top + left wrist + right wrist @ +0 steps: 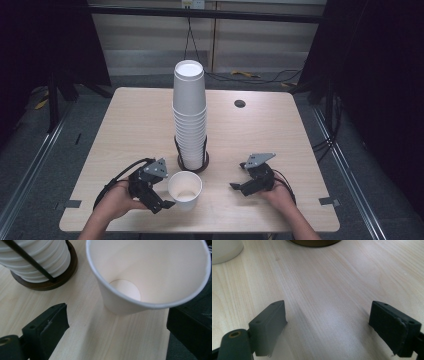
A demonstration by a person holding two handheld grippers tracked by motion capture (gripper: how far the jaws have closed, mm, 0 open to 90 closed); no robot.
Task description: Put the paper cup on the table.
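Single white paper cup [185, 189], upright, mouth up, on the light wood tabletop [135, 125] at 6 o'clock of the tall stack of inverted paper cups [189, 115] in its dark round holder [193, 162], near but apart from it. Left hand-held gripper [159, 197] at 9 o'clock of the cup, jaws apart around it; in the left gripper view one jaw stands clear of the wall, the other sits under the rim, contact not discernible. Right hand-held gripper [239, 181] at 3 o'clock of the cup, well apart, jaws wide, nothing held.
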